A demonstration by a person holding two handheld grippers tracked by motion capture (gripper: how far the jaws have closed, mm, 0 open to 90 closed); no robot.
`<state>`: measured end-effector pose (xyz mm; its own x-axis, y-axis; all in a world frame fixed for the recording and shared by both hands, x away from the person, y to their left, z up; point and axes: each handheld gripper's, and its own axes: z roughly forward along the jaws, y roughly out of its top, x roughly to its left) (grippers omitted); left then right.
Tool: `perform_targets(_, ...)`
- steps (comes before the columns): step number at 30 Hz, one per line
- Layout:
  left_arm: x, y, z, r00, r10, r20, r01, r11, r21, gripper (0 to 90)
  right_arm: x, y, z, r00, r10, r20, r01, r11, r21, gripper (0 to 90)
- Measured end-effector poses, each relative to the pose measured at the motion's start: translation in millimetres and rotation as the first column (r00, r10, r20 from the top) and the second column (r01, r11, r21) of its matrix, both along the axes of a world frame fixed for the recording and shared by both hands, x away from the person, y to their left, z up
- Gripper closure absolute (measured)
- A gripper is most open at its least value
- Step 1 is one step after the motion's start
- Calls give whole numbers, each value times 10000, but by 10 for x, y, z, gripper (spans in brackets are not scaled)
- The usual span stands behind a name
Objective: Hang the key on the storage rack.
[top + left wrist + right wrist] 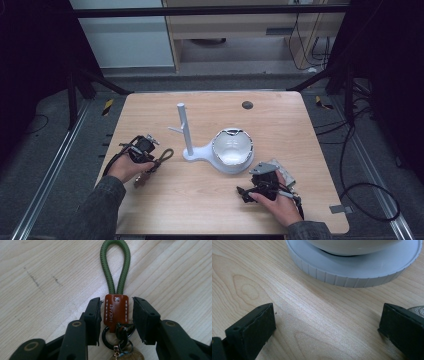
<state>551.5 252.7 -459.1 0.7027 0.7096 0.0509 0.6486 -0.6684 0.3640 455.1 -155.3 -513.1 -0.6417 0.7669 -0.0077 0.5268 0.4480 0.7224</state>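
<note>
- Left gripper view: my keychain (116, 312), green cord loop and brown leather tab, lies on the table (50, 277) between my left gripper (116, 315) jaws, narrowed; one pad touches the tab, the other stands just off
- Near left of the table
- My right gripper (327, 327) gapes wide near the white stand's (352, 267) base

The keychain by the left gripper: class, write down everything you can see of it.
The keychain lies flat on the wooden table. It has an olive-green braided cord loop, a brown leather tab stitched in white and stamped with small lettering, then black metal rings and a brass-coloured piece below. The left gripper straddles the tab: one jaw looks to touch its edge, the other stands just clear.
</note>
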Motion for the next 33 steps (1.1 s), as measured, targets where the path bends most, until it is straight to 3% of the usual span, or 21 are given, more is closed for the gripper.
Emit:
perform_targets(12, 31, -31, -57, 9996, -138, -253, 144, 9996, 260, 642, -5, -2, 2, 10000, 8, -24, -8, 10000, 15, 5)
perform_targets(20, -9, -52, -53, 9996, -231, -143, 237, 9987, 441, 659, -9, -4, 2, 10000, 12, -4, -12, 10000, -21, 5)
perform_targets(24, -80, -8, -14, 9995, -121, 303, 118, 9999, 95, 662, -10, -4, 2, 10000, 12, -8, -12, 10000, -18, 5)
perform_targets(27, -219, 69, 84, 9954, -18, 957, 66, 9987, -499, 662, -9, -5, 2, 10000, 18, 4, -18, 10000, -30, 5)
perform_targets(28, -219, 69, 84, 9954, -18, 957, 66, 9987, -499, 662, -9, -5, 2, 10000, 18, 4, -18, 10000, -30, 5)
perform_targets(29, -306, 115, 137, 9906, 86, 1369, 33, 9962, -870, 662, -9, -5, 2, 10000, 20, 4, -20, 10000, -31, 5)
perform_targets(31, -341, 132, 158, 9883, 149, 1520, 1, 9952, -983, 662, -9, -5, 2, 10000, 20, 4, -20, 10000, -28, 5)
perform_targets(32, -434, 171, 211, 9820, 251, 1872, 13, 9902, -1393, 662, -9, -5, 2, 10000, 24, 5, -24, 10000, -30, 5)
perform_targets(33, -479, 187, 239, 9778, 255, 2081, 57, 9890, -1479, 662, -9, -5, 2, 10000, 24, 4, -24, 10000, -27, 5)
